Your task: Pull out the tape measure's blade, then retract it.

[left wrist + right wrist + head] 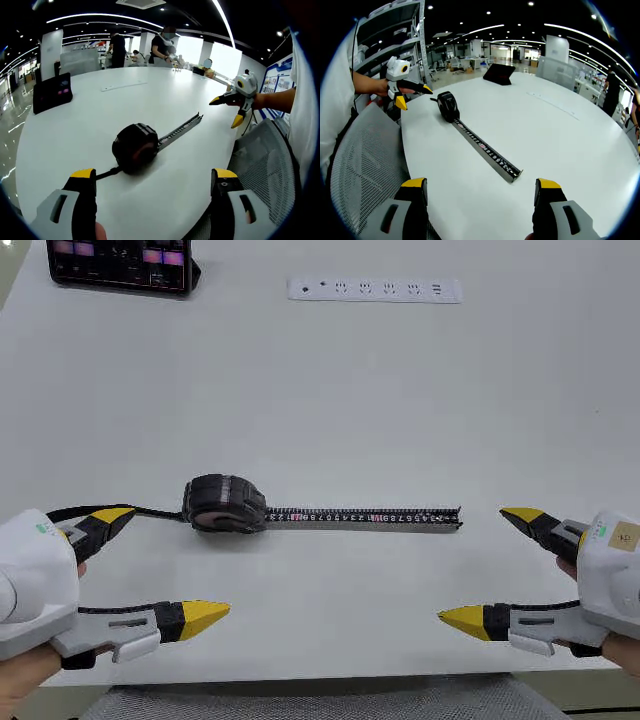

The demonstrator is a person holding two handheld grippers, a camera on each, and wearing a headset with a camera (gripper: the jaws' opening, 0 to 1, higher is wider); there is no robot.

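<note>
Tape measure (pixel 225 504): one, near front edge of the bench (pixel 330 390).
Blade (pixel 365 515): out, digits 1 to 9 printed.
Left gripper (pixel 175 562), right gripper (pixel 473 564): jaws apart, empty.

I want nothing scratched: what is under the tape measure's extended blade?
The blade lies flat on the white table. The strip directly beneath it is covered, as is the spot under the case.
</note>
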